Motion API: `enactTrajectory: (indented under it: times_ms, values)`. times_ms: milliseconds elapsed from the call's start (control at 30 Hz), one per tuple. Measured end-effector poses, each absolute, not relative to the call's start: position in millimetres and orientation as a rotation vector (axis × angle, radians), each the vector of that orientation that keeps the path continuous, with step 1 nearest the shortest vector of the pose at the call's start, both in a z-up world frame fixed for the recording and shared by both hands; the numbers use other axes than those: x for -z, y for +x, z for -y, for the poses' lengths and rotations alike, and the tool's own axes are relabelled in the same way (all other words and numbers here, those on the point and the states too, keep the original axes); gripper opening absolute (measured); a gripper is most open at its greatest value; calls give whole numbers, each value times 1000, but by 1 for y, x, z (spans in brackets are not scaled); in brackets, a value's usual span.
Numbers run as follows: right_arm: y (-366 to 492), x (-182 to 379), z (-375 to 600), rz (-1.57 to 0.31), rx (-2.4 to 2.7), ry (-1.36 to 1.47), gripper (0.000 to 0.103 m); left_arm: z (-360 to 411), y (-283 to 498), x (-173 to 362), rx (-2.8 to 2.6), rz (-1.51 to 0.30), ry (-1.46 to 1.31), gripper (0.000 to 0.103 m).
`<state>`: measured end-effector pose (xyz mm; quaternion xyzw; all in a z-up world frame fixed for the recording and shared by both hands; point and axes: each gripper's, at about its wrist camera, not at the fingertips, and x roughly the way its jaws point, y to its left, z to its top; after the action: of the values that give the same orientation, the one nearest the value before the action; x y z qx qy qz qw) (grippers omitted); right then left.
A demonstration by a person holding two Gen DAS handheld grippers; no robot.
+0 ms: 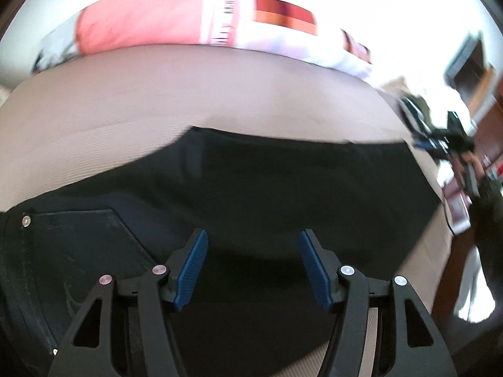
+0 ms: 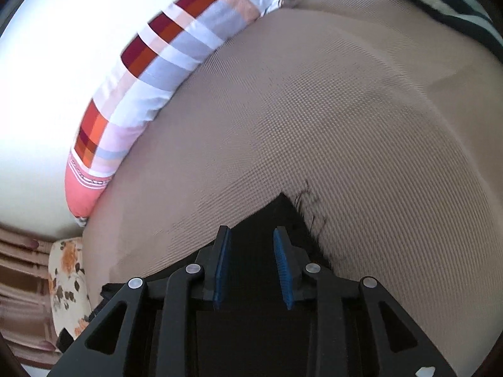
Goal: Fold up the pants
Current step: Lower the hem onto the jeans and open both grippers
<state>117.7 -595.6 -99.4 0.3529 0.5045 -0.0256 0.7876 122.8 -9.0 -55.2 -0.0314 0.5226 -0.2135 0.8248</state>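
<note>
In the left wrist view, your left gripper [image 1: 253, 267] hangs low over the black pants [image 1: 267, 188], which lie spread on the beige bed cover [image 1: 157, 100]. The jaws stand wide apart and hold nothing; only dark cloth shows between the blue pads [image 1: 191, 270]. A back pocket [image 1: 81, 238] with a metal rivet [image 1: 26, 221] lies to the left of the fingers, so I judge that you are over the waist part. The far edge of the pants runs straight across the cover, which suggests that one fold is already made. At the right border your right gripper [image 1: 452, 144] appears, blurred, near the other end of the cloth. Behind the bed lies a pink and checked pillow [image 1: 141, 19].

In the right wrist view, your right gripper [image 2: 253, 264] points at a corner of the pants [image 2: 279, 213], where loose threads [image 2: 306, 198] stick out from the frayed hem. The jaws are partly open, narrower than on the left, and the corner lies between and under the pads [image 2: 221, 267]; I cannot tell if they touch the cloth, but they do not pinch it. The bed cover [image 2: 314, 110] beyond is bare up to the pillow [image 2: 157, 72]. At the lower left a flowered cloth [image 2: 67, 282] shows beside the bed.

Both grippers seem placed at opposite ends so that the next fold can be lifted evenly.
</note>
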Motion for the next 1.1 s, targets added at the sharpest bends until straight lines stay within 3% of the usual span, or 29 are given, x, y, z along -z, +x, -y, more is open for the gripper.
enactTrajectory:
  times_ms: [400,700,933,1033,1100]
  values:
    - [132,119,599,-1173,-84,719,27,14,148,68,328,-1149,-91,61]
    - [110,113,589,-1129,-219,654,26,23,152,71,313,-1167,-75,61]
    - [122,127,601,-1092,-229,758,26,30,153,73,308,-1176,-53,61]
    - [128,130,600,-1085,-220,774,8,32,154,75,309,-1175,-43,61]
    - [128,128,596,-1079,-198,746,5,33,156,77,307,-1172,-41,61]
